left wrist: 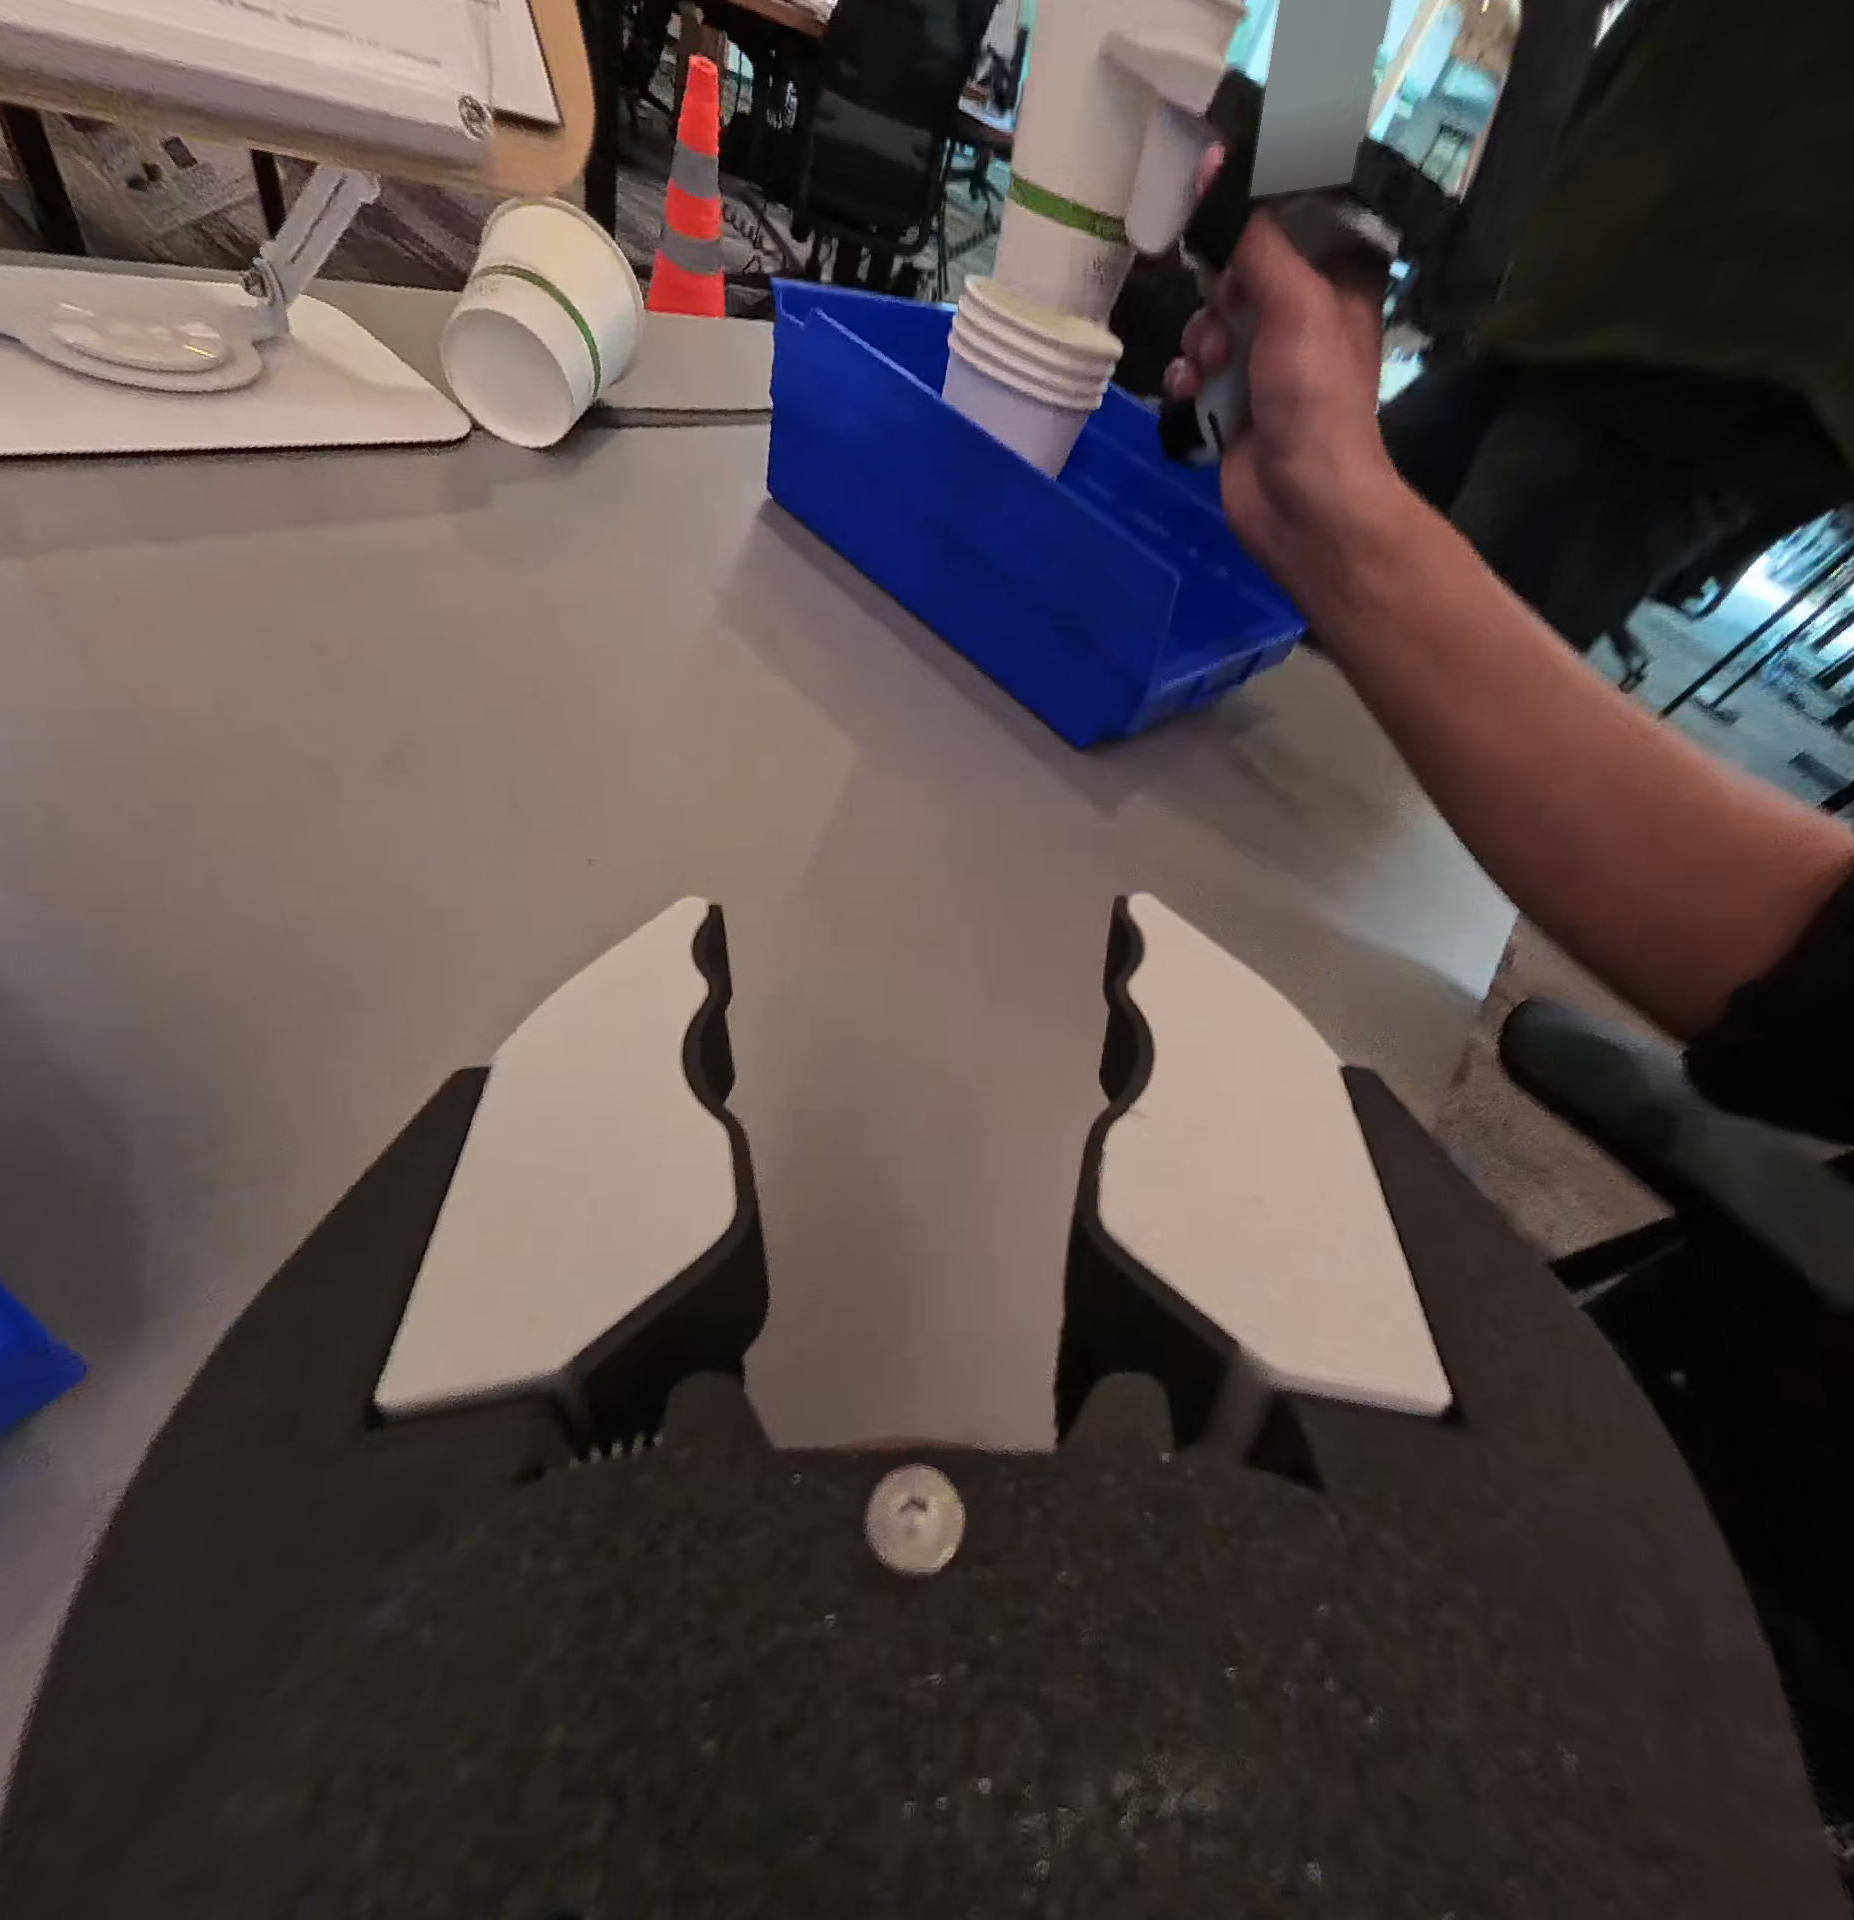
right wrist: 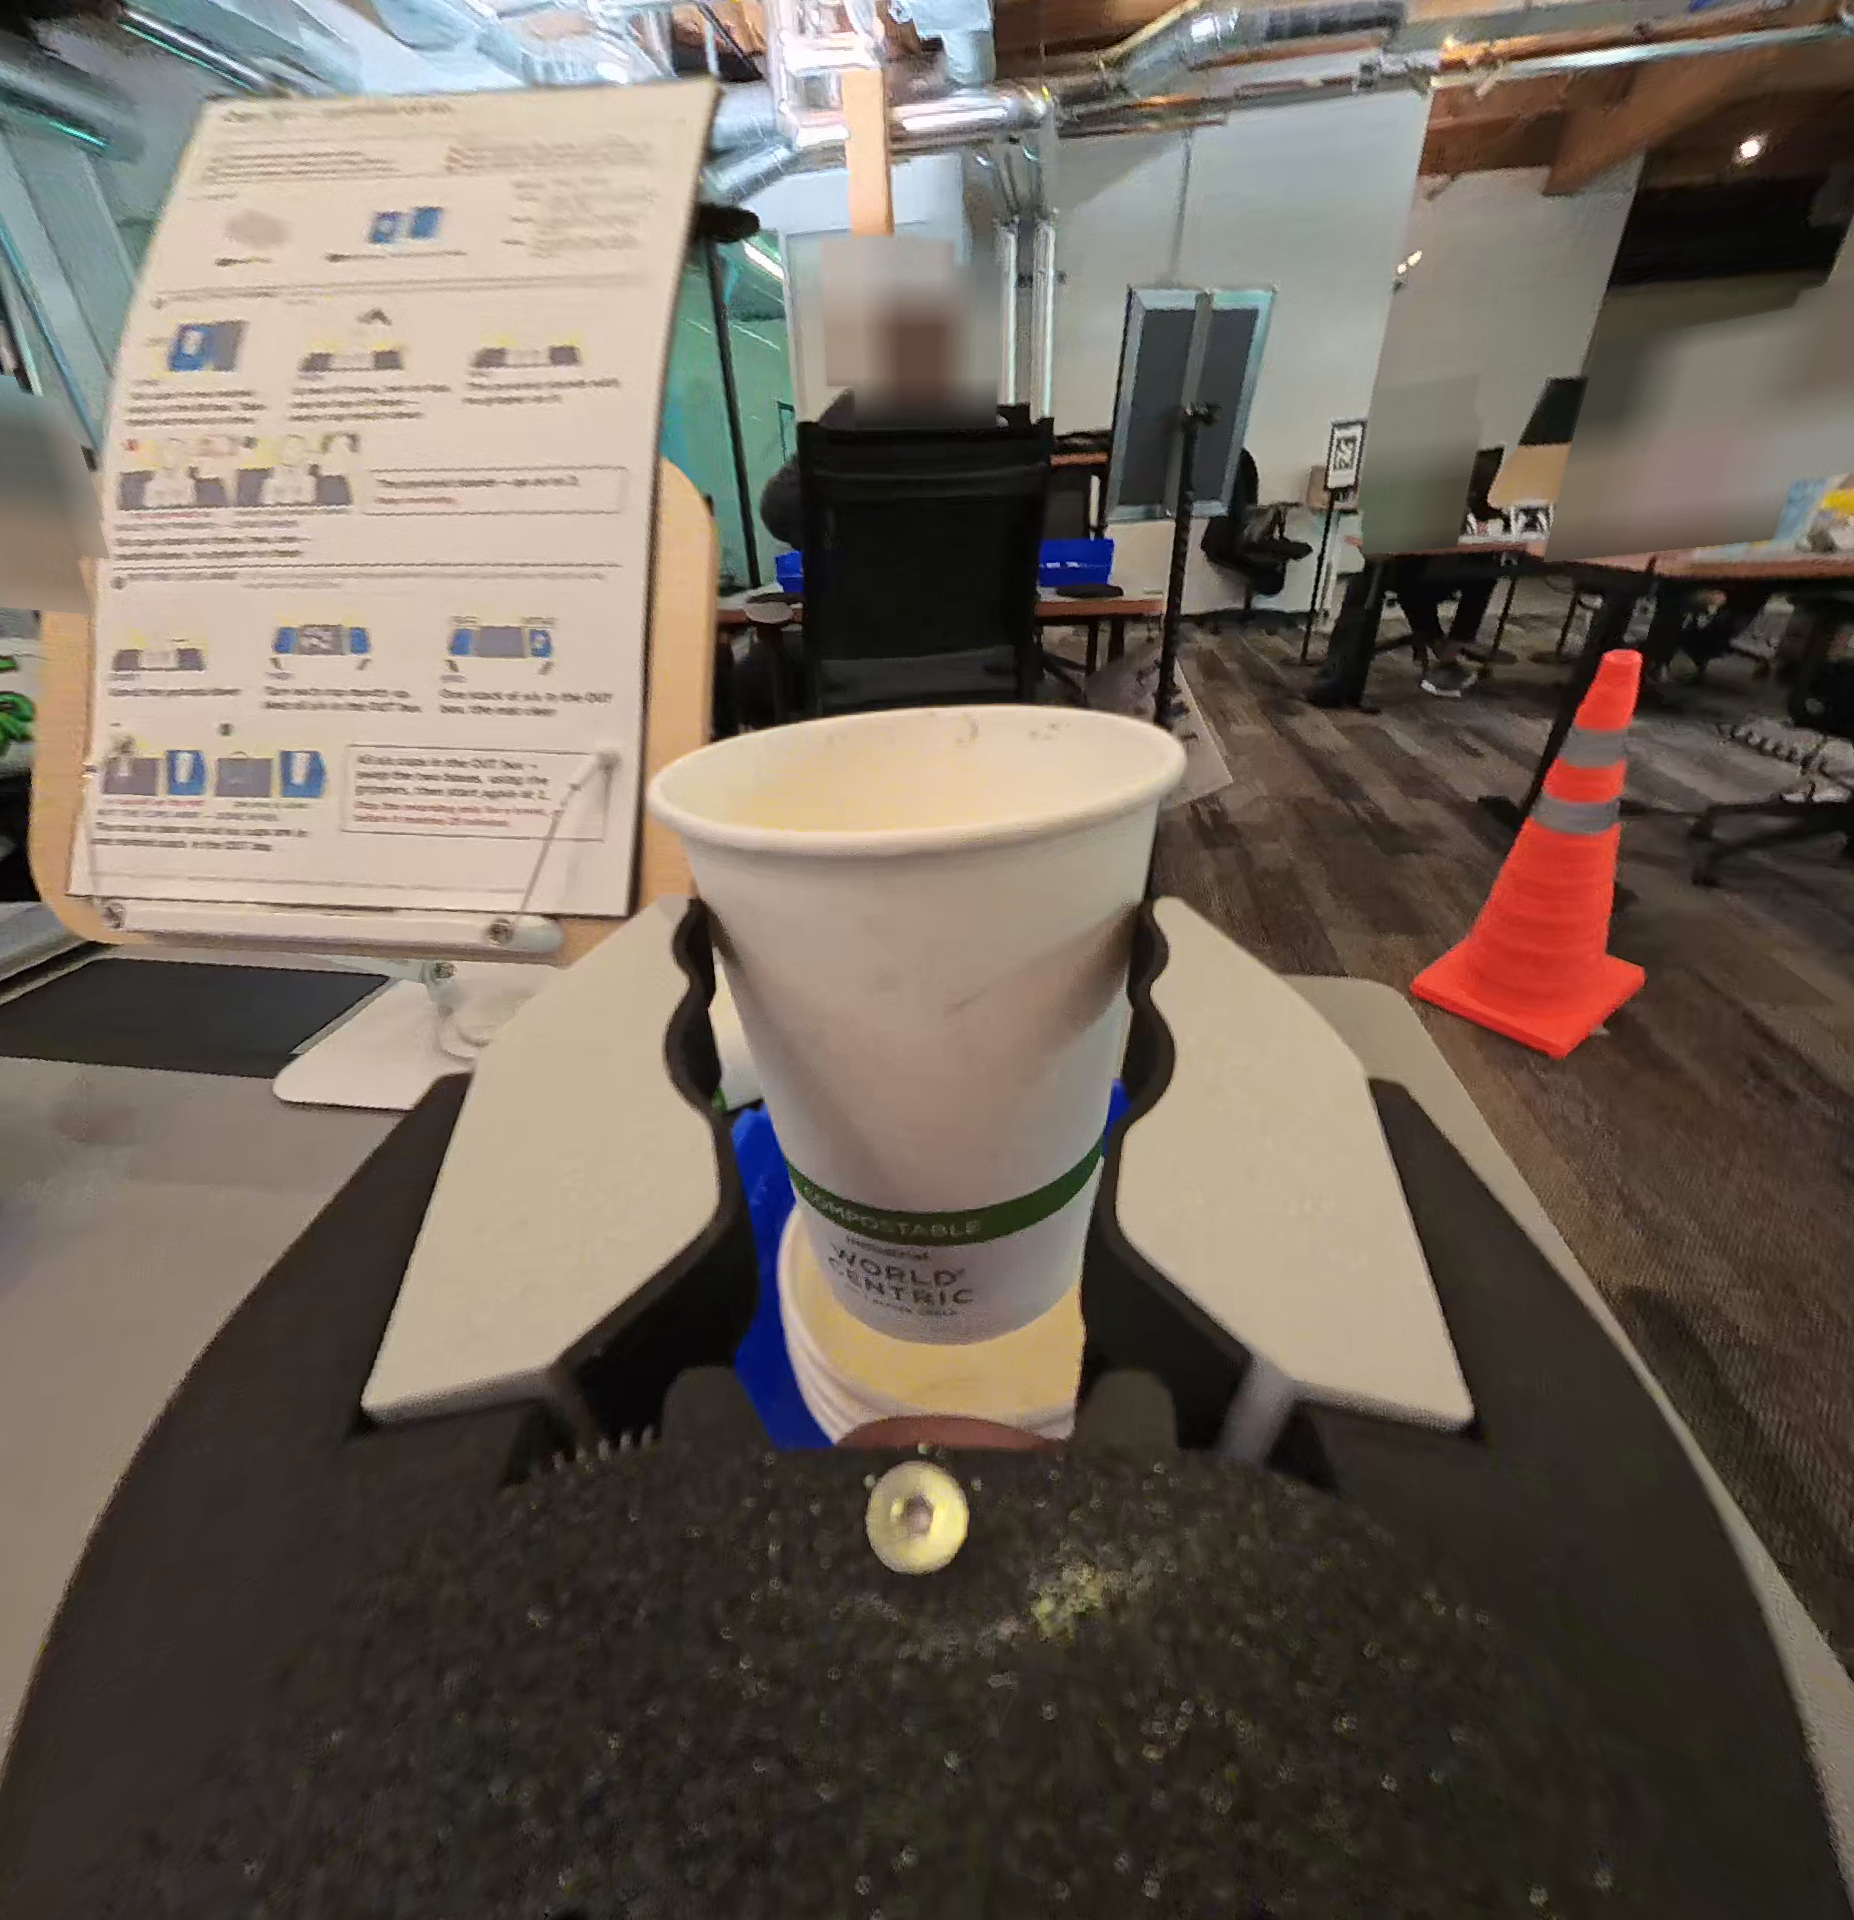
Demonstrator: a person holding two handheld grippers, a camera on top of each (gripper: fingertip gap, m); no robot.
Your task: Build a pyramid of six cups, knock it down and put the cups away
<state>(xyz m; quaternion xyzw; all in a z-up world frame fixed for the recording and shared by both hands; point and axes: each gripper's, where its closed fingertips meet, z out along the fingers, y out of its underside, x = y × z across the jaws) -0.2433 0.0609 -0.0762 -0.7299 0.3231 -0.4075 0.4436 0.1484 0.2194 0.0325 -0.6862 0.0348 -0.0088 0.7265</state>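
- Far left, bench (left wrist: 383,665): white document stand (left wrist: 279,260) with an instruction sheet (right wrist: 383,499). No text copied.
- Just right of the stand base: one loose cup (left wrist: 538,322) on its side, mouth toward the camera, green band near the rim. Not yet stowed.
- Risk: the loose cup can roll on its curved wall. A clumsy nudge could send it into the stand base or off the bench edge.
- Centre, left tongs (left wrist: 912,925): wide apart, nothing between them, only bare grey bench below. Well apart from every cup.
- Right of centre: blue bin (left wrist: 1006,561) on the bench, holding a nested cup stack (left wrist: 1027,384) that leans a bit. Several rolled rims show, exact count unclear.
- Right tongs (right wrist: 923,945): clamped on a white cup (right wrist: 923,987), upright, mouth up, pads on its upper wall. Its base sits just inside the top of the stack.
- Looks of the held cup: white paper, green band low down, grey scuffs on the wall, slight crease where the pads press. Inside looks yellowish.
- Risk: the squeeze already dents the thin wall, so pressing harder may crumple it and jam the nesting.
- Risk: the stack leans. Pushing down off-axis could tip it over in the bin, or the cup could catch on a rim.
- Judgement: put-away stage, one cup going in, one left.
- Far right: person's hand (left wrist: 1287,353) on the tool grip, orange cone (right wrist: 1546,883) on the floor behind.
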